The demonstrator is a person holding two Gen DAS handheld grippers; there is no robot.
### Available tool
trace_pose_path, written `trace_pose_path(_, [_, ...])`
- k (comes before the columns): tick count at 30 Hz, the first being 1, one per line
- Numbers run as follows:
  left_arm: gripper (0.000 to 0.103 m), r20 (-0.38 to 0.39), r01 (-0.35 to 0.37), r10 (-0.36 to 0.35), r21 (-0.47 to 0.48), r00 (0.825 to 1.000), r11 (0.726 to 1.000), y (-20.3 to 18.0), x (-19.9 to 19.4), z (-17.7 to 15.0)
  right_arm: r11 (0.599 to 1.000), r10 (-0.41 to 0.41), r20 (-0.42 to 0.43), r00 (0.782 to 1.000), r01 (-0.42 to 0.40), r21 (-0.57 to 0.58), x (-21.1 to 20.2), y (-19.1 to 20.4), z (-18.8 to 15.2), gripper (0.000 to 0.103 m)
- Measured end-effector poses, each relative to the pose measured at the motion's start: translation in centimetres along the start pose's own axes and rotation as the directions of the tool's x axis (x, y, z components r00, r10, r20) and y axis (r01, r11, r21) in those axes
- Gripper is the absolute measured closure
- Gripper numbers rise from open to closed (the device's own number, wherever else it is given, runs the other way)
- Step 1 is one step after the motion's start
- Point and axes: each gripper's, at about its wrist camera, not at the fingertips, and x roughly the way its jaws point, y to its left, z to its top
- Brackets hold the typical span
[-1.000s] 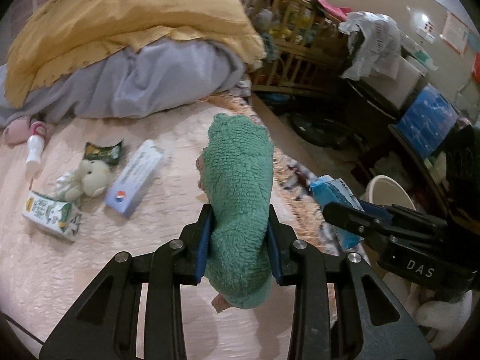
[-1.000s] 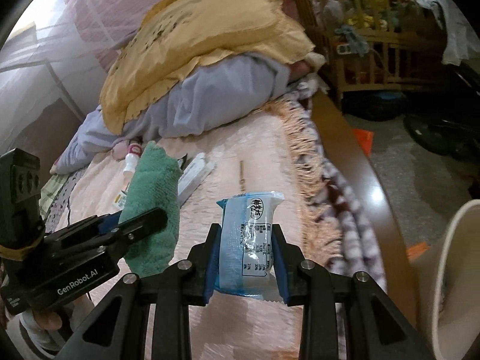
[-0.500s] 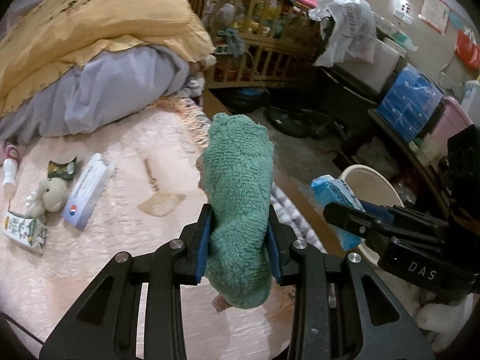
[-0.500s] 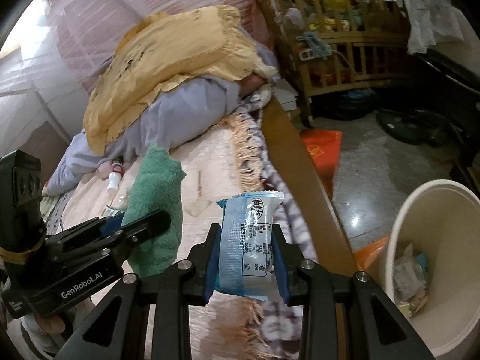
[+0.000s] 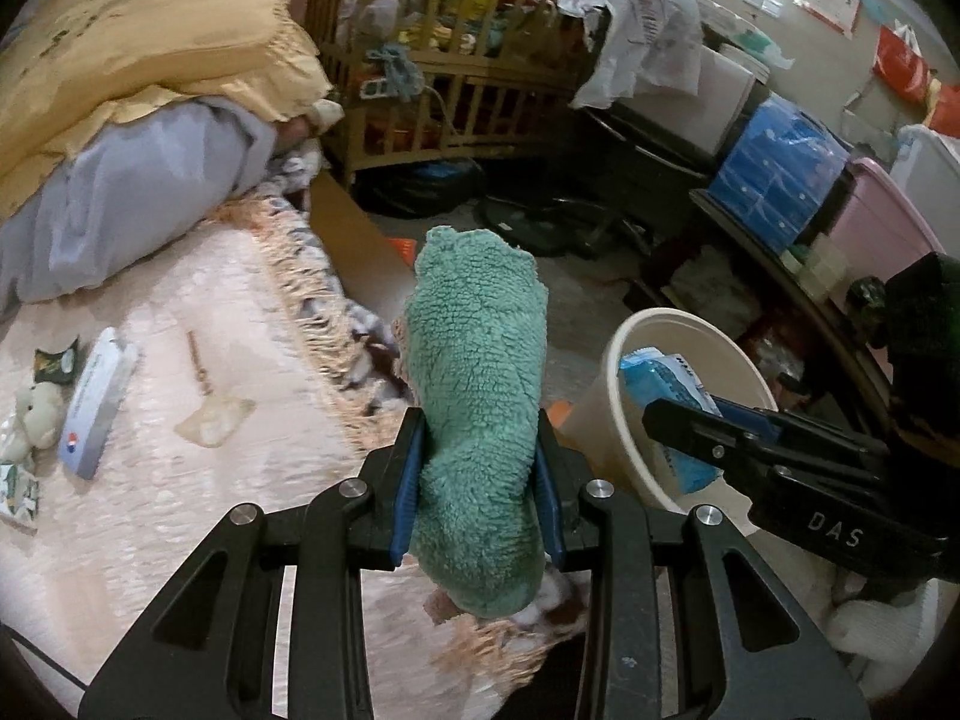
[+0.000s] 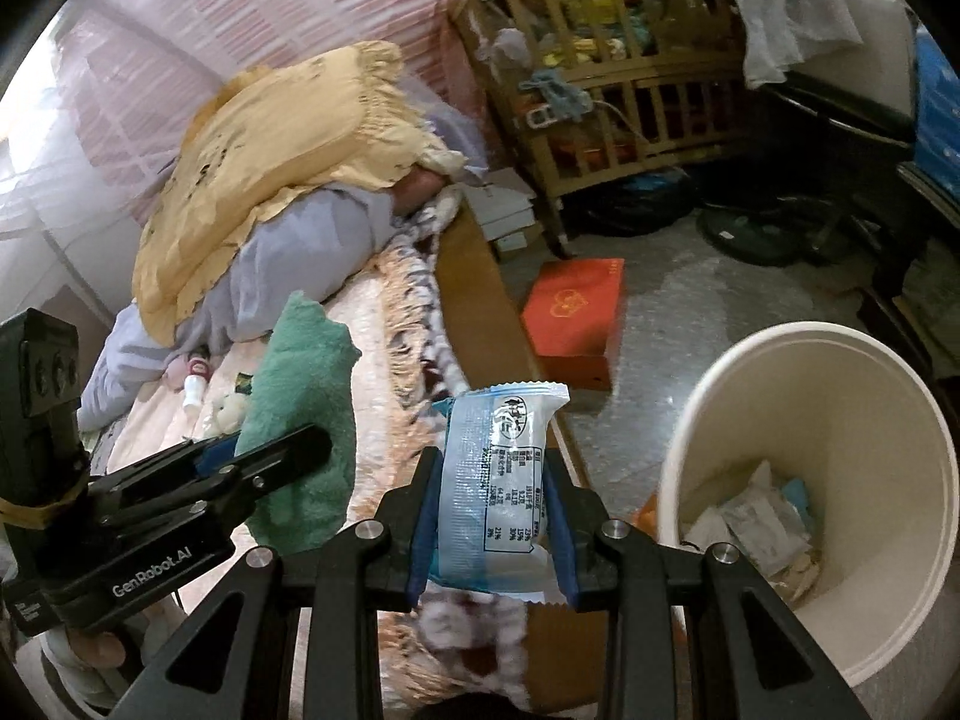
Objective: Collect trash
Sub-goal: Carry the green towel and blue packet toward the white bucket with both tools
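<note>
My left gripper (image 5: 479,483) is shut on a fuzzy green cloth (image 5: 480,384), held over the fringed edge of the bed (image 5: 198,516). My right gripper (image 6: 493,519) is shut on a blue and white snack wrapper (image 6: 501,480), near the bed's wooden side rail. A cream trash bin (image 6: 774,420) stands on the floor to the right, with paper and wrappers inside. In the left wrist view the right gripper (image 5: 690,420) holds the wrapper (image 5: 666,372) in front of the bin (image 5: 624,354). The green cloth (image 6: 300,396) shows in the right wrist view too.
On the bed lie a long white box (image 5: 96,402), a small plush toy (image 5: 33,414), a dark wrapper (image 5: 57,357), a carton (image 5: 15,495) and a flat wooden scoop (image 5: 213,414). Piled bedding (image 5: 132,120), a wooden crib (image 5: 444,72), an orange box (image 6: 576,312) and storage shelves (image 5: 774,168) surround the floor.
Both grippers have swung right, from over the bed to its edge, still holding the cloth and the wrapper. The bin has come into fuller view beside them.
</note>
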Motion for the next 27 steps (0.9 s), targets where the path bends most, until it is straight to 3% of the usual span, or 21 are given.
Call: trace_pose_path(27, [0.072,-0.084,0.106,-0.098,0.096,0.992,0.99,-9.5,6.2,1.4,0.975,-0.181,-0.003,0.984,0.179,0.133,-3.9,-11.6,-2.1,0.072])
